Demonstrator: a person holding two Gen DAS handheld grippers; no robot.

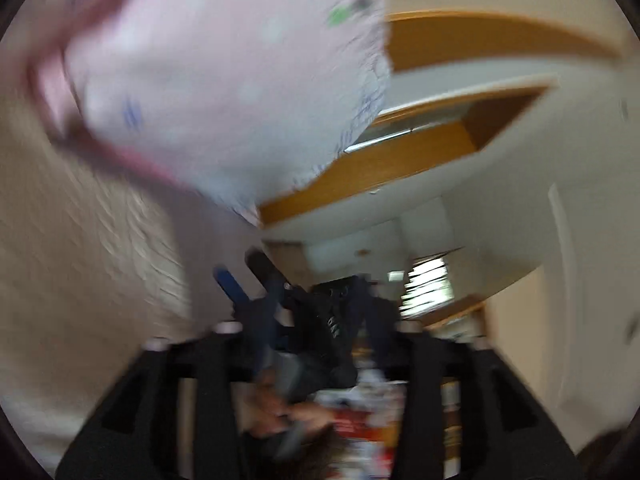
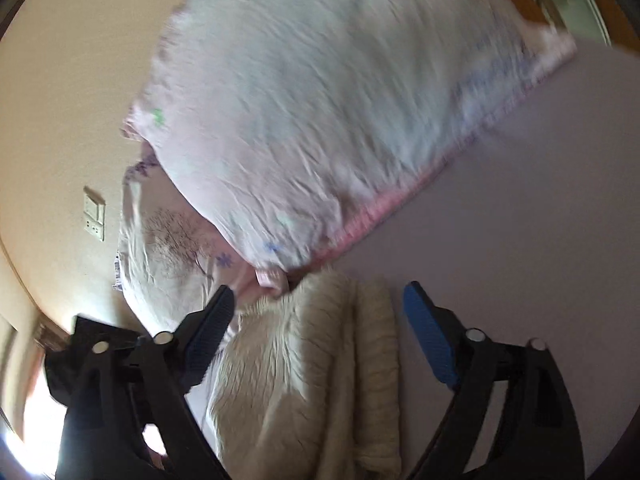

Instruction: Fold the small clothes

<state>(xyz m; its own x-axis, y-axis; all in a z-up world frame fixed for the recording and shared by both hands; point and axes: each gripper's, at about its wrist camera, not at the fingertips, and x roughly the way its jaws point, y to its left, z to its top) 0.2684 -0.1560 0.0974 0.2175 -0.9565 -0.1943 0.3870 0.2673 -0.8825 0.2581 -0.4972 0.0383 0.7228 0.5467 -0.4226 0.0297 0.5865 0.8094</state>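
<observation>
Both views are blurred by motion. A small pale pink garment (image 2: 328,120) with flower prints and a pink ribbed hem lies spread on the pale surface; it also fills the upper left of the left wrist view (image 1: 224,80). A cream knitted garment (image 2: 320,360) lies bunched between the fingers of my right gripper (image 2: 320,320), which is open and holds nothing. In the left wrist view the other hand-held gripper (image 1: 304,320), dark with a blue pad, shows ahead. My left gripper's own fingertips are not visible, only its black frame at the bottom.
A pale surface (image 2: 520,200) carries the clothes. A cream knit (image 1: 100,260) is at the left. Wooden door frames (image 1: 460,48) and white walls lie beyond. A wall socket (image 2: 94,212) is on the beige wall. Cluttered shelves (image 1: 368,420) show low down.
</observation>
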